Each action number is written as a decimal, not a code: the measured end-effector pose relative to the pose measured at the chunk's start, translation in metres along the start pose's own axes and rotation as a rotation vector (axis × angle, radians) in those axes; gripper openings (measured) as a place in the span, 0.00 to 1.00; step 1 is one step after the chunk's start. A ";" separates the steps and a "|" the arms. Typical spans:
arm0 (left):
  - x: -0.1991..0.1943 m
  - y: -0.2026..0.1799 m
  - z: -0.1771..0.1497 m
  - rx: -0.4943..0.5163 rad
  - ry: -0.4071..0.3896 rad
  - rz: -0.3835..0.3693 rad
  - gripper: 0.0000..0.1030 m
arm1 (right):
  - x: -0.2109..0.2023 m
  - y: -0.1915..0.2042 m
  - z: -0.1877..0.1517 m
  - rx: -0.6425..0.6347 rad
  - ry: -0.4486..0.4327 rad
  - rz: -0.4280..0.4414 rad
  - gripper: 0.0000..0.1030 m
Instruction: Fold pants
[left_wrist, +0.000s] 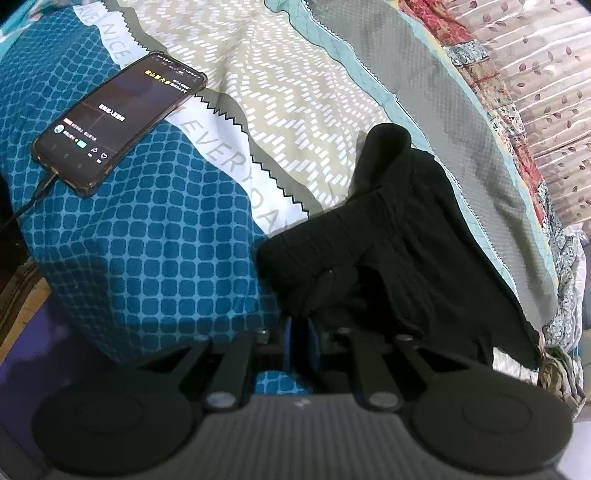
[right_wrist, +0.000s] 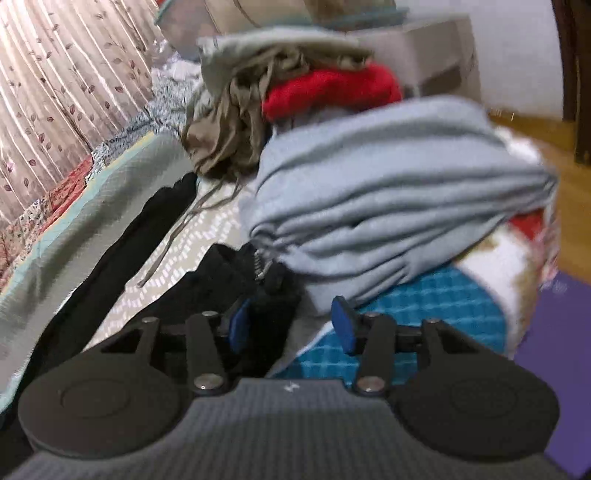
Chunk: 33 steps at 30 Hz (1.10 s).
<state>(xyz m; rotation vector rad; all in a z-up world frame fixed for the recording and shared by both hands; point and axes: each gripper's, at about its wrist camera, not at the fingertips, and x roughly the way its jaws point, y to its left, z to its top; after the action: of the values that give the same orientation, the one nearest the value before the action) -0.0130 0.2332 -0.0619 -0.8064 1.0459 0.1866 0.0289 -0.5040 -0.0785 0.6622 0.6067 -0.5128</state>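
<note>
The black pants (left_wrist: 399, 229) lie bunched on the bed, one end running off to the lower right. My left gripper (left_wrist: 299, 341) is shut on a fold of them, its blue pads almost together with black cloth pinched between. In the right wrist view the pants (right_wrist: 122, 254) stretch away along the left as a long dark strip. My right gripper (right_wrist: 291, 325) stands open just above their near end. Black cloth sits between its spread blue pads (right_wrist: 343, 326), close to the left one, and neither pad presses on it.
A phone (left_wrist: 118, 118) with a lit screen and a cable lies on the blue checked bedcover (left_wrist: 147, 240). A pile of clothes, with a grey garment (right_wrist: 388, 206), a red one (right_wrist: 332, 88) and an olive one (right_wrist: 229, 129), rises right of the pants. A leaf-print curtain (right_wrist: 55, 74) borders the bed.
</note>
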 end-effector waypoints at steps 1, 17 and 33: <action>0.000 0.000 0.000 0.001 0.000 0.003 0.11 | 0.003 0.004 -0.001 -0.006 0.027 0.004 0.10; 0.006 0.015 -0.012 0.022 0.030 0.044 0.11 | -0.098 -0.091 -0.015 0.160 -0.170 -0.347 0.55; 0.027 -0.029 -0.014 0.137 0.044 -0.092 0.62 | -0.085 0.145 -0.099 -0.361 0.008 0.299 0.52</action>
<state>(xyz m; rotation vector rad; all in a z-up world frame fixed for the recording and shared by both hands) 0.0060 0.1970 -0.0728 -0.7349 1.0486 0.0189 0.0223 -0.3166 -0.0260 0.4013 0.5772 -0.1156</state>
